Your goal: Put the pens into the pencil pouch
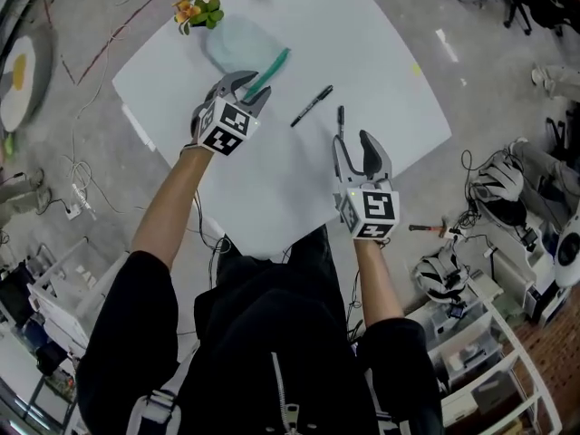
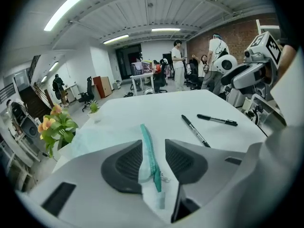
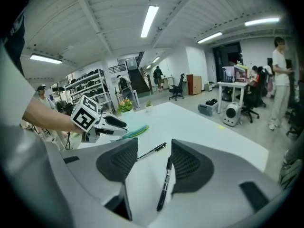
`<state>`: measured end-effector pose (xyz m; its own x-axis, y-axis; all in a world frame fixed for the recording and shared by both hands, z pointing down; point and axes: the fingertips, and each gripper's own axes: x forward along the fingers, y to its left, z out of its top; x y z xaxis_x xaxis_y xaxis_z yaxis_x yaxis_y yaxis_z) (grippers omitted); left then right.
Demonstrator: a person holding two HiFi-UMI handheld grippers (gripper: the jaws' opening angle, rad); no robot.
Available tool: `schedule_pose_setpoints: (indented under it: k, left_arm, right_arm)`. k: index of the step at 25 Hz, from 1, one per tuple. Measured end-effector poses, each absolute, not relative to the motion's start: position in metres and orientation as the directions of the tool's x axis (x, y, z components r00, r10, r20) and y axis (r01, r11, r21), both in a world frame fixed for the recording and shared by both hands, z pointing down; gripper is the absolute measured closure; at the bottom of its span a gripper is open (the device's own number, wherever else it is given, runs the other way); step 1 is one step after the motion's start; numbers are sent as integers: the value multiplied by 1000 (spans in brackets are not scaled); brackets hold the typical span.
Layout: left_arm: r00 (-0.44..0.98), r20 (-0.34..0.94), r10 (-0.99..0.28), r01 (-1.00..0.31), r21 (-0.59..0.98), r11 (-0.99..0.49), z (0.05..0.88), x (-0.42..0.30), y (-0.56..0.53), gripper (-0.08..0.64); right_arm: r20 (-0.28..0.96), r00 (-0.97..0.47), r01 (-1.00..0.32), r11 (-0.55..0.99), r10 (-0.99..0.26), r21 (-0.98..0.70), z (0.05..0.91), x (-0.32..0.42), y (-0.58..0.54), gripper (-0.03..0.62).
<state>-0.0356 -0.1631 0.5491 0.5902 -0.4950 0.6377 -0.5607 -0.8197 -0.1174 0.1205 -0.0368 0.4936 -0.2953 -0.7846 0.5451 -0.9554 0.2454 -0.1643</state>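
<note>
In a large open workshop, a grey floor is carrying loose cables, shelving and office chairs around a white counter, which is sitting at an angle to the person. The counter's near half is lying bare between the two arms, giving open room there. Toward its far left edge a pale translucent pencil pouch is lying flat, just beside a small potted plant at the corner. The left hand-held gripper is hovering at the pouch's teal zipper, jaws partly apart, the zipper strip running between them unclamped. The right hand-held gripper is standing open around one black pen that is resting on the counter. A second black pen is lying between the grippers, well in from any edge.
</note>
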Motion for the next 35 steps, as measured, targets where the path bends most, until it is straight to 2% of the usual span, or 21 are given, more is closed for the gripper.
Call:
schedule_pose_setpoints:
  k: [11,21,32,35]
  left_arm:
    - [528,718,-453,-551,-116,-827,593,-38,-174,456]
    - [577,647,-499,-605,-71,-793,571,-41,-178,518]
    - [612,566,-552,-678,17,-735,539,-50,-182,525]
    - [611,565,-554,-683,24,-730,540,-52,-182,525]
  right_arm:
    - [587,-258,-966,193,-768,-172,514,131,-25,379]
    - [609,-264,-965,198,-748,-174,527,130,-29,372]
    - [687,-237,-971,189,-687,-145,559,128,-12,368]
    - [711,-229,-973,182,-665,-143,568,129,-4,391]
